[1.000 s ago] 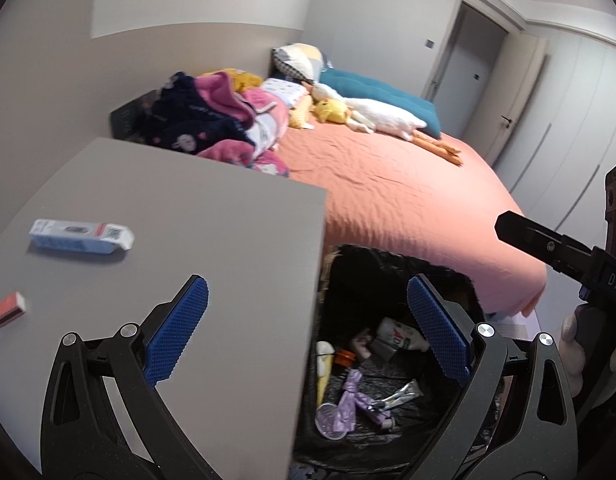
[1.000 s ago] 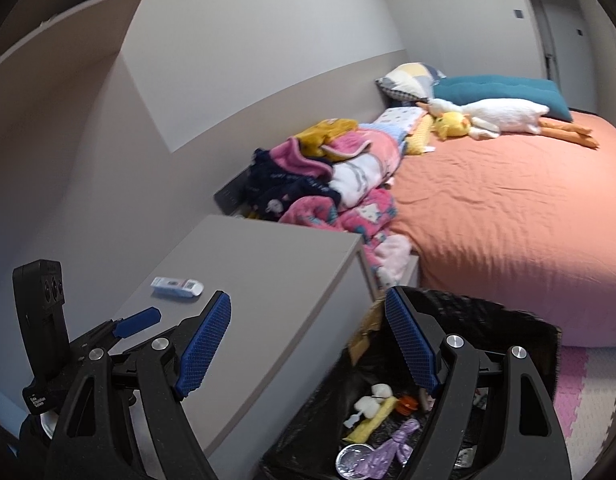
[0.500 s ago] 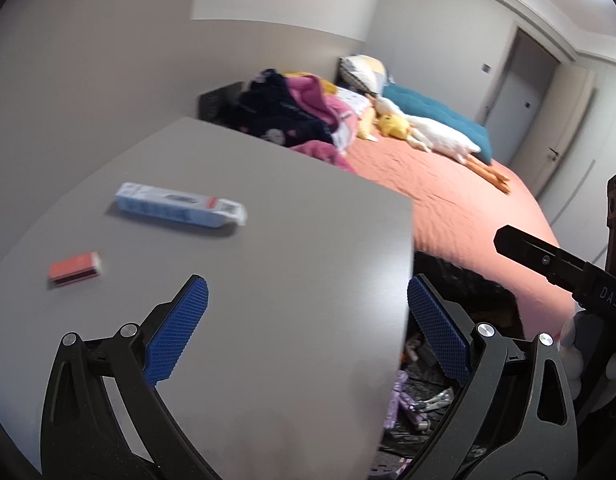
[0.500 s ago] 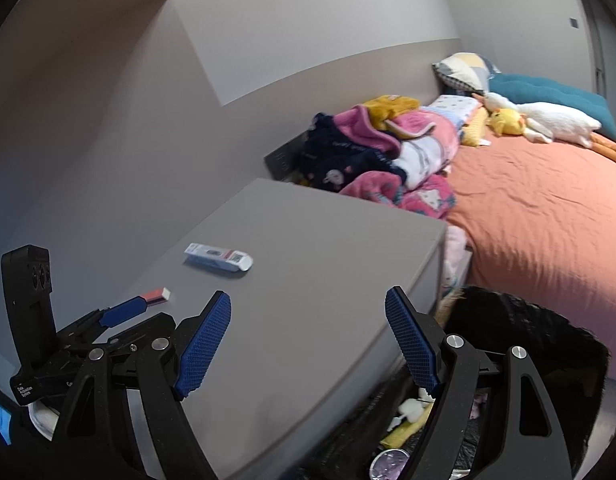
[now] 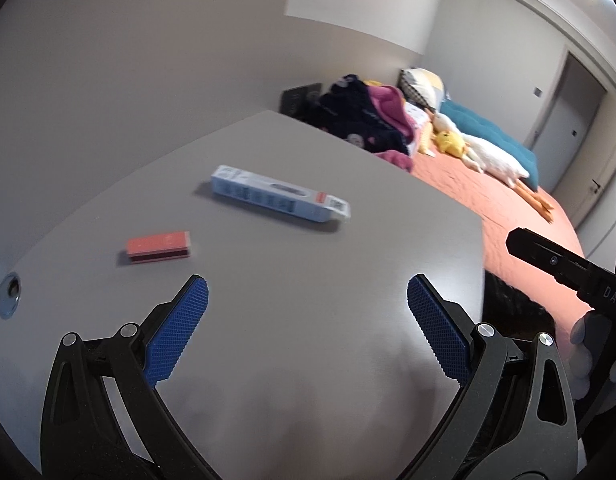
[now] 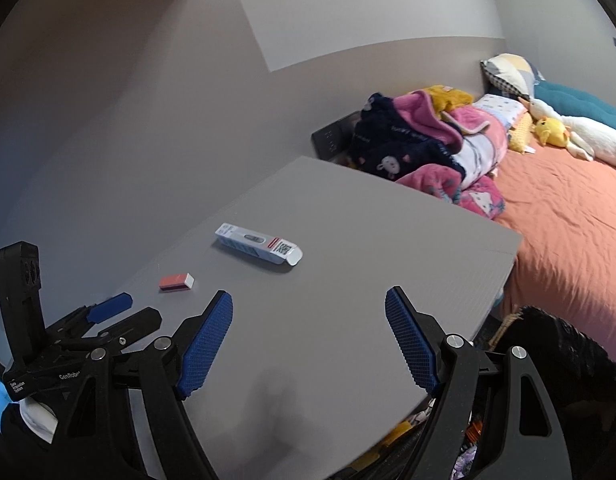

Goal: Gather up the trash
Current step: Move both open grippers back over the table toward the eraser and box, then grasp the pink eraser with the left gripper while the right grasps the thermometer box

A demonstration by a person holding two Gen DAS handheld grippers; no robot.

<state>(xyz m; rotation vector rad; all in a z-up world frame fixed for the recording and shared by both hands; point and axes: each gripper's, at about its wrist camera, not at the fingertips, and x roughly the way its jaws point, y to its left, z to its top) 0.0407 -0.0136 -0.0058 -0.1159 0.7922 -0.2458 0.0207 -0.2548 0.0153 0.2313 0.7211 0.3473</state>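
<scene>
A long white and blue box (image 5: 279, 199) lies on the grey desk top (image 5: 328, 264), with a small red and white box (image 5: 159, 246) to its left. Both also show in the right wrist view, the long box (image 6: 259, 243) and the small box (image 6: 176, 281). My left gripper (image 5: 308, 312) is open and empty, above the desk, short of both boxes. My right gripper (image 6: 308, 320) is open and empty, over the desk's near part. The black trash bag (image 6: 556, 364) with litter inside stands at the desk's right end.
A bed with an orange cover (image 6: 576, 220) lies beyond the desk, with a heap of pink and navy clothes (image 6: 424, 148), pillows and a plush duck (image 5: 488, 156). A round metal grommet (image 5: 8, 295) sits in the desk at left. Grey walls close the left side.
Both grippers have swung left from above the trash bag to above the desk. The two boxes now lie nearer and more central. Both stay open.
</scene>
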